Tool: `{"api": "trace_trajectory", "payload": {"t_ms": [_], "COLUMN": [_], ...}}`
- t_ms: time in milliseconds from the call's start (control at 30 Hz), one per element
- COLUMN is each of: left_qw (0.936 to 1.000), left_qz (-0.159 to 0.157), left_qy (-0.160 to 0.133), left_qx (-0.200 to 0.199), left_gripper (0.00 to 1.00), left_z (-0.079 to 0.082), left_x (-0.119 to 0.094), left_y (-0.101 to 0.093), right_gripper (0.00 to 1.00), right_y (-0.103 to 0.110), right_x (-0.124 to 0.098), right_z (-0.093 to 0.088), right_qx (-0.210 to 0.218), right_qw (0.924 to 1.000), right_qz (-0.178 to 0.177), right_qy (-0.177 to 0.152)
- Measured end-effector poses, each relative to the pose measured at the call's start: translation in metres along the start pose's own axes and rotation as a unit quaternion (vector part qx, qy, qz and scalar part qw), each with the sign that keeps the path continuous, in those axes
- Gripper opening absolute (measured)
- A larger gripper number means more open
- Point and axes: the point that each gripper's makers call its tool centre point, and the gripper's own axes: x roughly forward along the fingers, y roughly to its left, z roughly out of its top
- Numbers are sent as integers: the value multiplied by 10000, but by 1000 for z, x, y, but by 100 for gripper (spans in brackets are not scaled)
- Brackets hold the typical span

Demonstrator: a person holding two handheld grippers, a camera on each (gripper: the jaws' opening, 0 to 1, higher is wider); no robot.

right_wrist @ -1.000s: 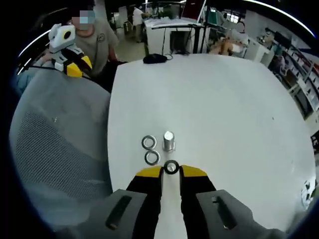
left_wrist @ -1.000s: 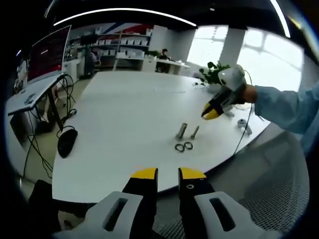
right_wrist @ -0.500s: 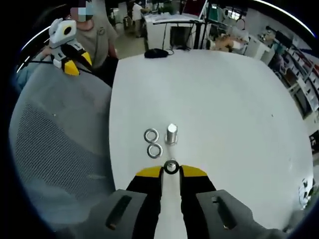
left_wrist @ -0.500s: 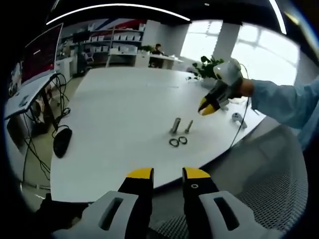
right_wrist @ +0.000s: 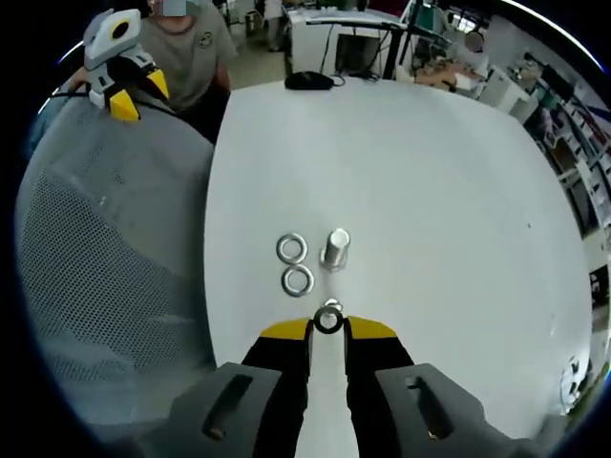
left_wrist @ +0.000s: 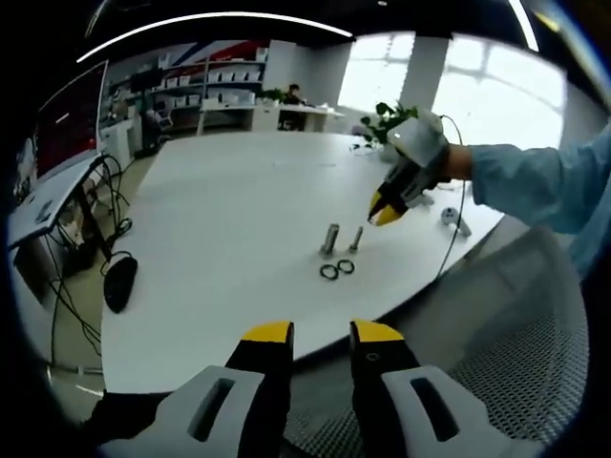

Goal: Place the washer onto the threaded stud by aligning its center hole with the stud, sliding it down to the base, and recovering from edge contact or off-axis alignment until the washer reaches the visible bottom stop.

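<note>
My right gripper (right_wrist: pixel 328 324) is shut on a small dark washer (right_wrist: pixel 328 321), held flat between its yellow tips. A bit of silver shows just past the washer. The thick silver stud (right_wrist: pixel 335 248) stands upright on the white table (right_wrist: pixel 430 191), with two loose washers (right_wrist: pixel 291 248) (right_wrist: pixel 297 280) to its left. The left gripper view shows the right gripper (left_wrist: pixel 385 214) hanging just above and right of a thin stud (left_wrist: pixel 355 239), which stands beside the thick stud (left_wrist: pixel 330 238). My left gripper (left_wrist: pixel 322 334) is open with nothing in it, off the table's near edge.
A grey mesh chair back (right_wrist: pixel 105 286) lies along the table's left side. A black mouse (left_wrist: pixel 118 283) and a cable sit at the far left, near a desk with a monitor (left_wrist: pixel 67 114). A small metal part (left_wrist: pixel 449 218) and a plant (left_wrist: pixel 382 124) are beyond the studs.
The right gripper, still on its washer, has shifted left toward the studs in the left gripper view. The left gripper's jaws stand slightly wider apart. Both cameras have moved a little.
</note>
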Motion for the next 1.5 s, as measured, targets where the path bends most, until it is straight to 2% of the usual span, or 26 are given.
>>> {"api": "trace_trajectory", "payload": {"t_ms": [400, 633, 1500], "left_qw": [9999, 9997, 9994], "left_qz": [20, 47, 230], "left_qy": [106, 158, 124], "left_qx": [131, 172, 235], "left_gripper": [21, 19, 16], "left_z": [-4, -7, -8], "left_x": [1, 1, 2], "left_y": [0, -1, 4], "right_gripper": [15, 15, 15], "right_y": [-3, 0, -1], "right_x": [-3, -2, 5], "right_z": [7, 2, 7], "right_qx": [27, 3, -32], "right_qw": [10000, 10000, 10000], "right_qz": [4, 34, 92], "right_qy": [-73, -14, -17]}}
